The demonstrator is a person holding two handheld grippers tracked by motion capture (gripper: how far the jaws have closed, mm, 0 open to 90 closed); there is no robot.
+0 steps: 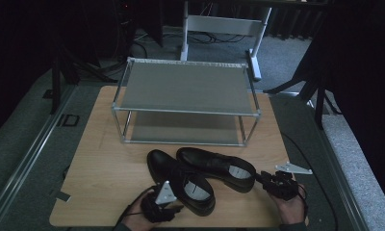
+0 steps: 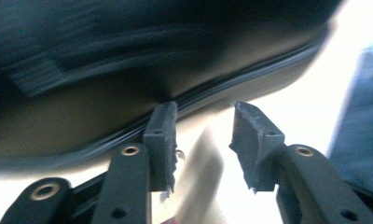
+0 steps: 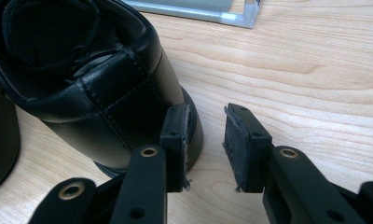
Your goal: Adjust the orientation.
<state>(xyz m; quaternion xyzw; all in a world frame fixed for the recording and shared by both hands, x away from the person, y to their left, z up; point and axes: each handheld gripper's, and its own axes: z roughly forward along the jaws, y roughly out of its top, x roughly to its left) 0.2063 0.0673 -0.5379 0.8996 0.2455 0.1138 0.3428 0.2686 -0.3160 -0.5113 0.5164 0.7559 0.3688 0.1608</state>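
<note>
Shoes are what we work on: our left gripper (image 1: 169,208) sits at the near table edge beside the near shoe (image 1: 183,180), jaws parted and gripping nothing. Our right gripper (image 3: 205,140) stands at the heel of the far shoe (image 1: 214,166), jaws apart, one pad against the heel, nothing between them. Beyond stands a metal rack (image 1: 186,89) on the wooden table (image 1: 104,159).

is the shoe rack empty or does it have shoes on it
Empty. Both shelves of the shoe rack are bare in the high view, and the two black shoes sit on the table in front of it.
</note>
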